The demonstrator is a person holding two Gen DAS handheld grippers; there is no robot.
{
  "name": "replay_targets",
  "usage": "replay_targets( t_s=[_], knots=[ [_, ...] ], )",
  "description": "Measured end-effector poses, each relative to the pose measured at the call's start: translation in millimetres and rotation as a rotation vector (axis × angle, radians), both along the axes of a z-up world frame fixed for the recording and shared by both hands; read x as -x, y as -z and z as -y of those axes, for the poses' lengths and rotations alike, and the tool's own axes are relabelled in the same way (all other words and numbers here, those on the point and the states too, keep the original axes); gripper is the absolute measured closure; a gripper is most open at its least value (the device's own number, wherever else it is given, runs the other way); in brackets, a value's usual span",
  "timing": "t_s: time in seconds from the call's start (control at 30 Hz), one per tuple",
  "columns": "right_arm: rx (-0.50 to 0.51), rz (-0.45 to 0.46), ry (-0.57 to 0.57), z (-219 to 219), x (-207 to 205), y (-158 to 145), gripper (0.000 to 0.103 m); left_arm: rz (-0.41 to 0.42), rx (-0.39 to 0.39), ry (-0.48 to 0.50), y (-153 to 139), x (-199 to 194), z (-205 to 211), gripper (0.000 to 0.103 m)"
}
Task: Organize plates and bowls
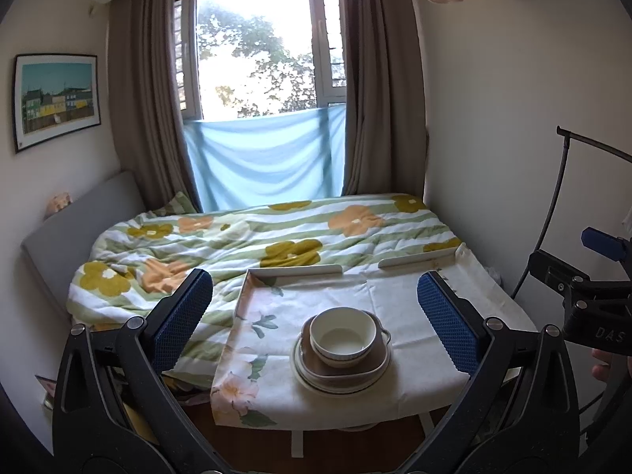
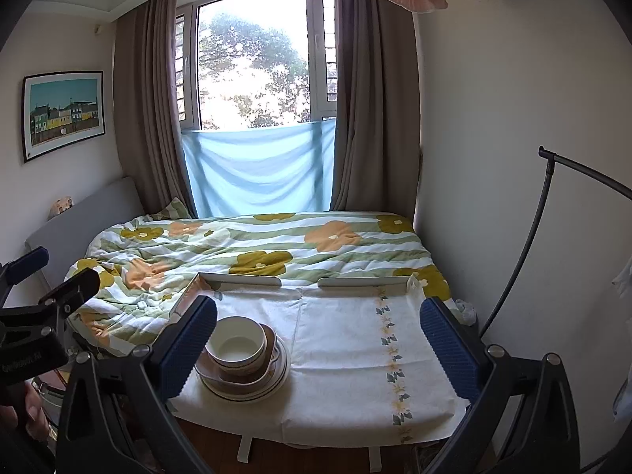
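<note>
Bedroom table [image 1: 395, 288] beside quilted bed [image 1: 237, 245], stacked bowl [image 1: 341, 335] and plates [image 1: 339, 379] unobstructed, both jaws spread, empty.

Bowl [image 1: 340, 335] atop stacked plates [image 1: 342, 371] on table [image 1: 410, 316] (bed [image 1: 237, 245] behind)

The right gripper [image 1: 592, 276] body reads "DAS"; other lettering is illegible.

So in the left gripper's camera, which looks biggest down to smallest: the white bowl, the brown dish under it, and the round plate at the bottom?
Largest to smallest:
1. Round plate
2. Brown dish, only a little narrower than the plate
3. White bowl

They are stacked together, so nearness hardly skews this.
</note>
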State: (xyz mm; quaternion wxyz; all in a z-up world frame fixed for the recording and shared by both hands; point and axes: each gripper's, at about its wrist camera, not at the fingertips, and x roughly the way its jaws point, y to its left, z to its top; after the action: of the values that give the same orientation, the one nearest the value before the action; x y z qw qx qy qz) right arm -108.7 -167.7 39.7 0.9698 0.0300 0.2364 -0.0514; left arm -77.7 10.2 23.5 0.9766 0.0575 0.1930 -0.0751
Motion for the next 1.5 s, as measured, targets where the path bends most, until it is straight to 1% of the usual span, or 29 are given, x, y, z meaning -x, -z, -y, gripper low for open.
replay_targets(
  t_s=[0.57,0.87,1.3,1.5],
  knots=[
    [0.006,-0.012,0.004,0.8,-2.5,-1.4,0.001,-0.013,-0.009,-0.002,2.1,-3.4,4.5,0.000],
    [0.004,-0.020,0.008,0.6,-5.3,4.6,0.001,-0.033,-0.014,-0.003,7.0,-7.2,3.2,0.000],
    [0.001,-0.023,0.011,2.0,-6.1,8.5,0.001,-0.035,-0.008,-0.010,11.3,-11.2,1.1,0.000],
    [0.000,-0.027,0.012,2.2,-6.6,9.0,0.001,-0.036,-0.024,-0.020,13.4,-16.1,2.4,0.000]
  ],
)
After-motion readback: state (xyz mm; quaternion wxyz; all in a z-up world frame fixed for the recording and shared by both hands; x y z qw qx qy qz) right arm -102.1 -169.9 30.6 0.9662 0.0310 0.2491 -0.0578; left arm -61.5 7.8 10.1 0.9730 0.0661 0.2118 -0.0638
